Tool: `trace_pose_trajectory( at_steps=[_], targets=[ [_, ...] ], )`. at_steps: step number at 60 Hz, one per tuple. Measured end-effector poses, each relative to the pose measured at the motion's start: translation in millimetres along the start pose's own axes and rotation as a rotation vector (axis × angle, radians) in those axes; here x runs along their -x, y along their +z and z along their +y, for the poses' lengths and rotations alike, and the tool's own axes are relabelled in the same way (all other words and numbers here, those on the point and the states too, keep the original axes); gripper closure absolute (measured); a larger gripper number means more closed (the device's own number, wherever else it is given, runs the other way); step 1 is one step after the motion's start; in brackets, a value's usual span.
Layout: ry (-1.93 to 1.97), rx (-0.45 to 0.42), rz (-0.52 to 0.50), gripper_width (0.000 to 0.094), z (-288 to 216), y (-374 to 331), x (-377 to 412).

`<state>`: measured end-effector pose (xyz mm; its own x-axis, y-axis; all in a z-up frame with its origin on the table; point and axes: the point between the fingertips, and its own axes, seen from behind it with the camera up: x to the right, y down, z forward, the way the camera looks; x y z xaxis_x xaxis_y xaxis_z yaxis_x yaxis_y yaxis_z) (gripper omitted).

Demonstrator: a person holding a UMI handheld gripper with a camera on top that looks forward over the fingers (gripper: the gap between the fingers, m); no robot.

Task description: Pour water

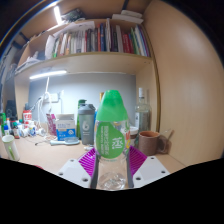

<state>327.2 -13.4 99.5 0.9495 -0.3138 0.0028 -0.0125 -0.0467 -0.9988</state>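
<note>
A clear plastic water bottle (112, 125) with a green cap and a green label stands upright between my fingers. My gripper (113, 163) is shut on the bottle: both purple pads (89, 160) press on its lower body, just under the label. The bottle is held above the wooden desk (45, 158). A brown mug (150, 142) stands on the desk just right of the bottle and beyond my right finger.
A grey tumbler (86, 122) stands behind the bottle on the left. A clear bottle (141, 112) stands behind the mug. Small boxes and bottles (22, 125) crowd the desk's left side. A bookshelf (95, 42) hangs above. A wooden wall (190, 80) is on the right.
</note>
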Motion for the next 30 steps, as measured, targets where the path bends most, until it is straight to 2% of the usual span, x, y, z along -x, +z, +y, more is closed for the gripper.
trace_pose_trajectory(
  at_steps=[3,4,11,21,30],
  targets=[
    [0.006,-0.002,0.000,0.0524,-0.3,-0.7,0.5],
    [0.003,0.000,-0.002,0.0565,-0.1,-1.0,0.7],
    [-0.007,0.003,-0.027,0.0584,-4.3,-13.1,17.1],
    [-0.283,-0.128,-0.104,0.0585,-76.5,-44.3,90.8],
    [-0.773,-0.293,-0.130,0.0586,-140.8,-60.9,182.7]
  ],
)
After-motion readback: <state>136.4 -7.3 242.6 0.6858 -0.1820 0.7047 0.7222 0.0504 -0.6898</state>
